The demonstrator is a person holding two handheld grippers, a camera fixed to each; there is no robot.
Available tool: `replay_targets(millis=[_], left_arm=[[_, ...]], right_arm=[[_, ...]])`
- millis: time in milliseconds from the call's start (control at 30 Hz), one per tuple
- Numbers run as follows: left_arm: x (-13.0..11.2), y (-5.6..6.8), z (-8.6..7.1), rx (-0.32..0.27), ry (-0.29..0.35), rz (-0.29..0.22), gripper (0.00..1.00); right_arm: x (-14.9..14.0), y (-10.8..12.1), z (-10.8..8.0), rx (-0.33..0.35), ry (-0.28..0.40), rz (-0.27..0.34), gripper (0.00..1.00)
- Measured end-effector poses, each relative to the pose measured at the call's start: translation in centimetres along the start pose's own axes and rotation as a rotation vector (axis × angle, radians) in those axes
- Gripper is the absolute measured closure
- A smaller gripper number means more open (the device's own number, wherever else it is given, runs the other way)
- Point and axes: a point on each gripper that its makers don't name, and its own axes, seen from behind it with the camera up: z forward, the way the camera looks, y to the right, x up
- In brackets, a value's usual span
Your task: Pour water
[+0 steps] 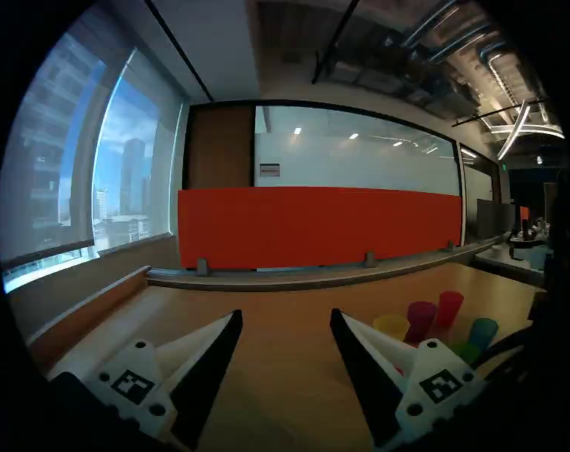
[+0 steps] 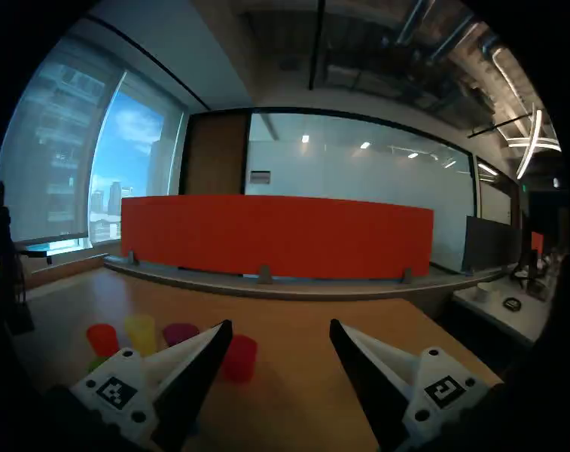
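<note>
Approach step, by the look: hovering over the bench (image 1: 285, 407) with left gripper (image 1: 285, 315) and right gripper (image 2: 281, 325) jaws spread, empty. Coloured cups (image 1: 420, 316) just right of left jaws, left of right jaws. Next: closing on one cup.

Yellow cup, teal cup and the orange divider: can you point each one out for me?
yellow cup (image 1: 391, 324), left gripper view, upper part near the rim.
teal cup (image 1: 483, 333), left gripper view, side wall.
orange divider (image 2: 277, 233), right gripper view, middle of its front face.
</note>
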Motion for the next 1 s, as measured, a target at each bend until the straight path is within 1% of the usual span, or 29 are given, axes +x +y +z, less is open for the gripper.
replay_targets(millis=[100, 300, 400, 500, 633, 800, 900, 1000], left_arm=[[1.0, 0.0, 0.1, -0.002, -0.009, -0.004, 0.14], [3.9, -0.3, 0.5, -0.009, -0.005, -0.005, 0.14], [5.3, -0.4, 0.6, -0.015, -0.005, 0.007, 0.14], [6.5, -0.2, 0.8, -0.026, -0.004, 0.025, 0.14], [7.5, 0.5, 0.9, -0.053, -0.005, 0.03, 0.14], [7.8, 1.8, 0.8, -0.113, -0.022, 0.015, 0.14], [7.8, 2.7, 0.9, -0.156, -0.031, 0.007, 0.14], [8.1, 3.7, 0.9, -0.204, -0.031, 0.002, 0.14]], right_arm=[[0.7, -0.1, 0.3, 0.007, -0.004, 0.004, 0.0], [3.0, -0.6, 0.7, 0.038, -0.005, 0.016, 0.0], [4.3, -0.9, 0.8, 0.057, -0.002, 0.027, 0.0], [5.4, -1.0, 0.9, 0.069, 0.003, 0.041, 0.0], [5.8, -0.9, 1.0, 0.078, 0.001, 0.056, 0.0], [5.4, -0.9, 0.9, 0.097, -0.01, 0.051, 0.0], [5.4, -1.3, 0.8, 0.131, -0.015, 0.046, 0.0], [5.6, -2.1, 0.5, 0.18, -0.011, 0.039, 0.0]])
